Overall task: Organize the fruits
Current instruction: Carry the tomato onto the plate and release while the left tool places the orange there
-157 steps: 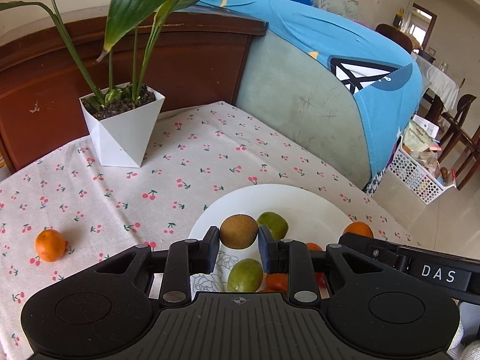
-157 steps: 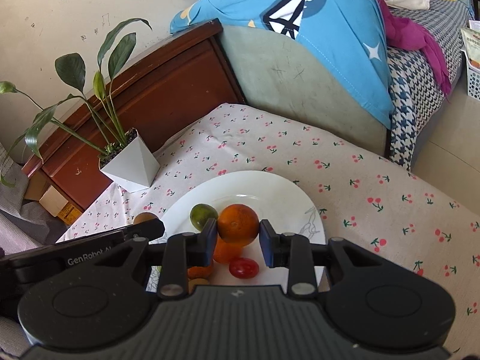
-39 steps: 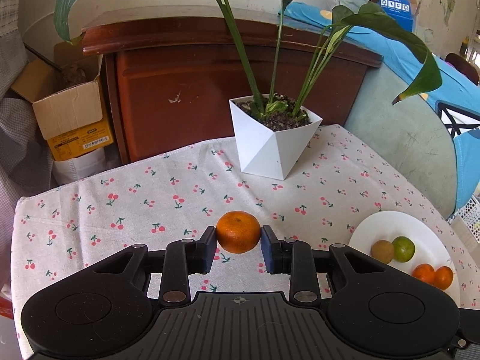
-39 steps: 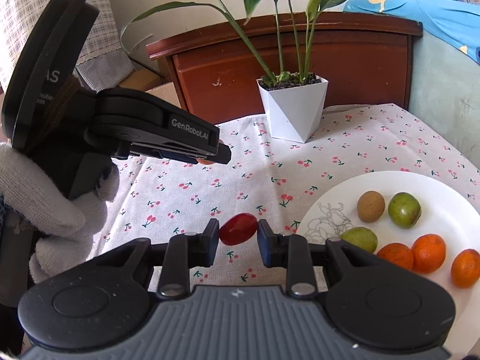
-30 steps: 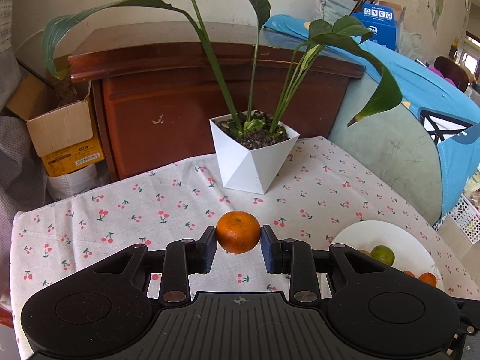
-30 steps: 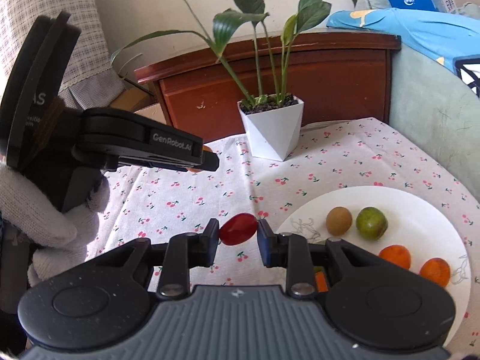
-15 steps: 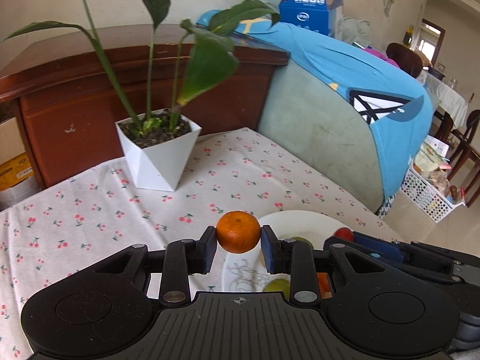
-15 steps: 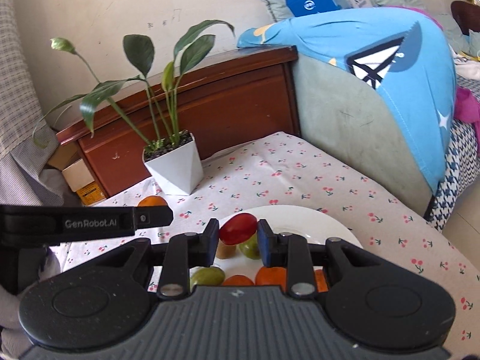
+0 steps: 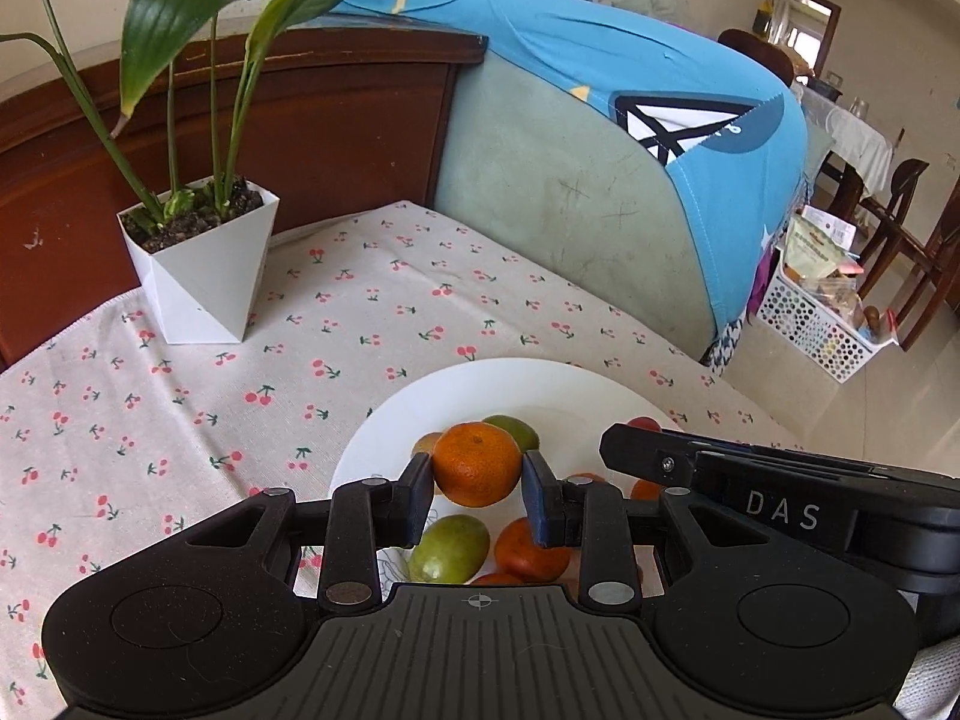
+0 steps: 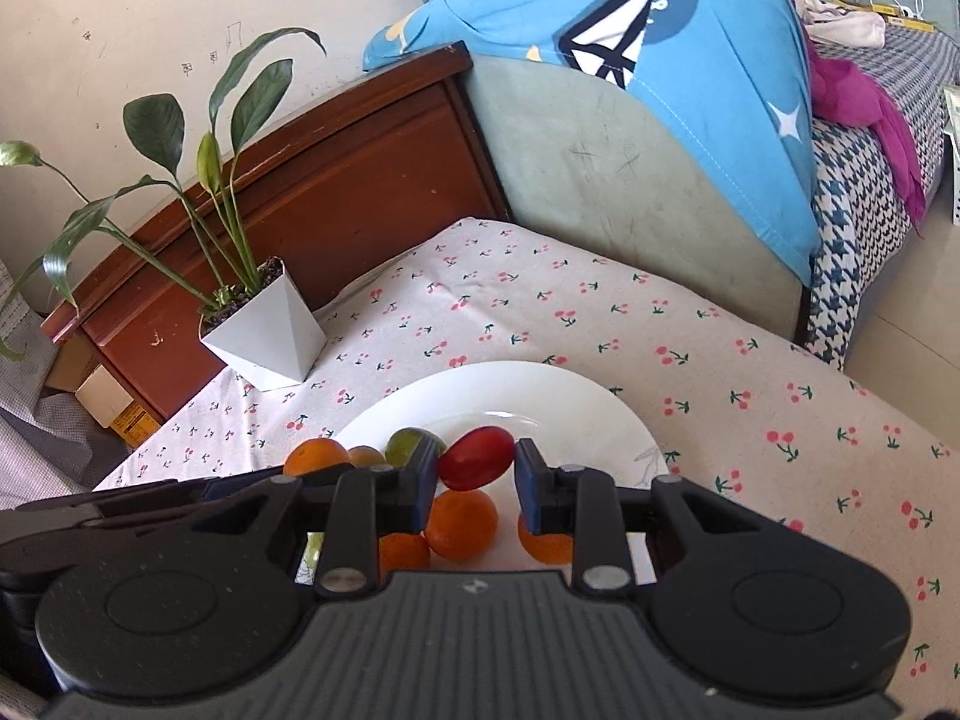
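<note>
Two fruits are shown held above the white plate (image 9: 420,402) at lower centre of both views. A glossy, dimpled orange mandarin (image 9: 477,464) is clamped between the fingers of the left hand-held gripper (image 9: 477,495); a smooth red, oval fruit (image 10: 476,458), possibly a cherry tomato, is pinched by the right hand-held gripper (image 10: 474,489). Neither has yet been released. Several mandarins, green fruits (image 9: 449,549) and what appears to be a brown kiwi are already gathered on the plate, while no loose fruit is seen on the cherry-print worktop (image 9: 360,312). The task is judged nearly complete: only these two placements appear to remain.
</note>
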Demonstrator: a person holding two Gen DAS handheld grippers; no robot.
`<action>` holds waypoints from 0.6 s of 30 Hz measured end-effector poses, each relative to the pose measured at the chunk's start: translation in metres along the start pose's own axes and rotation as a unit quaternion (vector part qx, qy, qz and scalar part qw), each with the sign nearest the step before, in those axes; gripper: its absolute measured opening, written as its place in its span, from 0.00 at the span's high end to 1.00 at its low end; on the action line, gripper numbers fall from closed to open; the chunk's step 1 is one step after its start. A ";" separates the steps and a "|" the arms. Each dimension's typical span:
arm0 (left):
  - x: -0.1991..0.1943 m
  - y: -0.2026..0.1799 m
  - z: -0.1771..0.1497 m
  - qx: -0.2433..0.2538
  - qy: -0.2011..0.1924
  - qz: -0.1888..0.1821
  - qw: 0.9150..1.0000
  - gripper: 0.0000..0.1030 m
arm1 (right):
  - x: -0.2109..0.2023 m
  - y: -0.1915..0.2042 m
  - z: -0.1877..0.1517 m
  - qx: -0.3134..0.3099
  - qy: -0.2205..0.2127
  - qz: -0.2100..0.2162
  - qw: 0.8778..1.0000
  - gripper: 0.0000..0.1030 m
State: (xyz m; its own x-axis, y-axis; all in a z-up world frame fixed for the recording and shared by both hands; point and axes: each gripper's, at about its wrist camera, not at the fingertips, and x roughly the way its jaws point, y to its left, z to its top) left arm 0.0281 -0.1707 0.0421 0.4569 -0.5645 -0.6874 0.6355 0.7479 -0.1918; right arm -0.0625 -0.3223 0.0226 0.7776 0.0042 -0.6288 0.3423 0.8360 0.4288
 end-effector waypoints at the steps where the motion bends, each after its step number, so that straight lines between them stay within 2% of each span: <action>1: 0.001 -0.001 0.000 0.000 0.002 0.000 1.000 0.72 | 0.001 -0.001 0.000 0.004 0.001 0.000 1.000 0.73; 4: 0.002 -0.002 -0.001 0.001 0.004 -0.001 1.000 0.72 | -0.001 -0.001 0.000 0.005 -0.002 -0.002 1.000 0.70; 11: -0.001 -0.003 0.002 0.003 -0.002 0.002 1.000 0.69 | -0.004 -0.002 0.003 0.016 -0.009 -0.001 1.000 0.69; 13: -0.004 -0.004 0.004 0.003 -0.005 0.007 1.000 0.65 | -0.006 -0.002 0.005 0.017 -0.013 -0.003 1.000 0.69; 15: -0.007 -0.004 0.005 0.003 -0.009 0.014 1.000 0.54 | -0.008 -0.003 0.007 0.023 -0.016 -0.005 1.000 0.69; 18: -0.013 -0.004 0.008 -0.003 -0.014 0.023 1.000 0.44 | -0.012 -0.004 0.010 0.028 -0.019 -0.009 0.999 0.62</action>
State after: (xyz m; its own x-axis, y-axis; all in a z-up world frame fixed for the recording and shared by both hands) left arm 0.0248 -0.1690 0.0574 0.5024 -0.5387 -0.6763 0.6098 0.7753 -0.1646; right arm -0.0682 -0.3307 0.0348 0.7907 -0.0319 -0.6113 0.3838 0.8038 0.4545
